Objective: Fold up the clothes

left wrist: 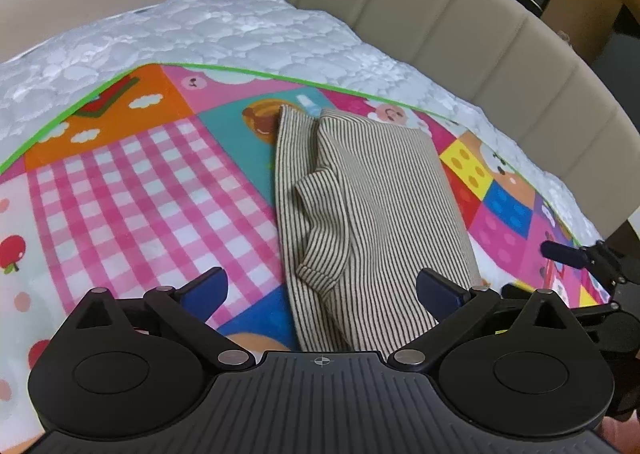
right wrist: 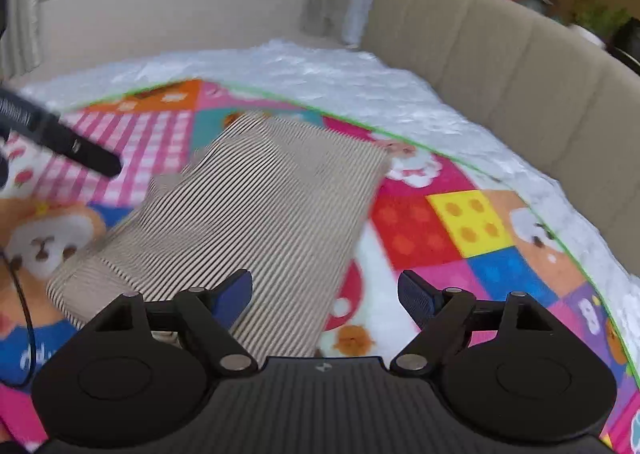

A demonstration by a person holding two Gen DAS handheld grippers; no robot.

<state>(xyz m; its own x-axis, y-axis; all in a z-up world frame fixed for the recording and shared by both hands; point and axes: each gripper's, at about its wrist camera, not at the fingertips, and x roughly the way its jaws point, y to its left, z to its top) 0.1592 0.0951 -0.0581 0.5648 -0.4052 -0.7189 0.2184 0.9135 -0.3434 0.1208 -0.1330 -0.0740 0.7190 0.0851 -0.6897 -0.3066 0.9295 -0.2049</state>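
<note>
The striped garment (left wrist: 372, 205) lies folded into a long, narrow packet on the colourful play mat (left wrist: 152, 189), near the mat's middle and running away from the cameras toward the green-edged border. One sleeve is turned in over the body, its cuffed end resting on top near the close end, which keeps the packet tidy and narrow. The fold looks well along; judging by its length, a crosswise fold from the near end toward the far one probably remains.

The left gripper (left wrist: 322, 294) hangs above the near end of the garment with its jaws spread as wide as they go, nothing between the blue pads. They straddle the packet's width, a stance suited to coming down over an edge. The right gripper (right wrist: 325, 296) is also open, somewhat less wide, and holds nothing. Its left finger hangs over the garment's near right corner and the other over bare mat, so it seems lined up on that edge, though this view is smeared and contact cannot be ruled out.

The mat is spread on a white quilted cover (left wrist: 248, 33), with a beige padded headboard (left wrist: 460, 25) curving behind, giving a flat, soft work surface.
</note>
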